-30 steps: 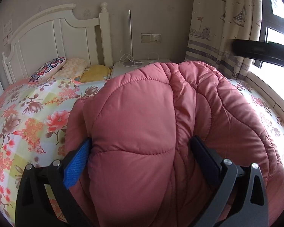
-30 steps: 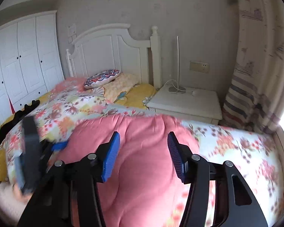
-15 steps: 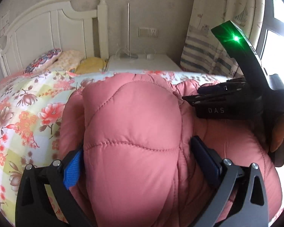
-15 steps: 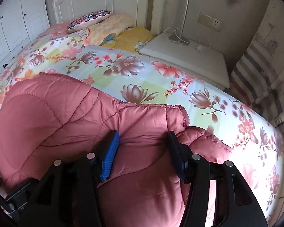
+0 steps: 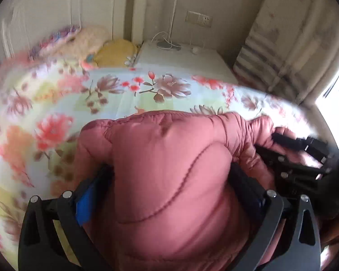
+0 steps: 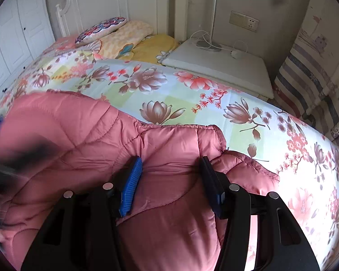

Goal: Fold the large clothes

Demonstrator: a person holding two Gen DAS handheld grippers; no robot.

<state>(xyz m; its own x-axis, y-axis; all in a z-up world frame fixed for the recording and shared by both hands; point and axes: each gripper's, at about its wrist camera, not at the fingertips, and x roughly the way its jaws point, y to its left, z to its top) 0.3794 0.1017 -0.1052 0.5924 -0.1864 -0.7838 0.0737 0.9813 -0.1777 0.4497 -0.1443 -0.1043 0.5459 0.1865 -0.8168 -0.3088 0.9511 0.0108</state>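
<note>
A pink quilted puffer jacket lies bunched on the floral bed. My left gripper has its jaws wide apart with a thick fold of the jacket bulging between them. My right gripper stands over the jacket near its collar edge, jaws apart, fabric between the blue pads. The right gripper also shows in the left wrist view, at the jacket's right side. The left wrist view is motion-blurred.
The floral bedspread covers the bed. Pillows lie by the white headboard. A white nightstand with a lamp base and cable stands beyond the bed. A striped curtain hangs at right, wardrobe doors at left.
Both grippers have dropped down and forward with the jacket, which now lies lower and flatter on the bed. The right gripper sits lower at the jacket's right side.
</note>
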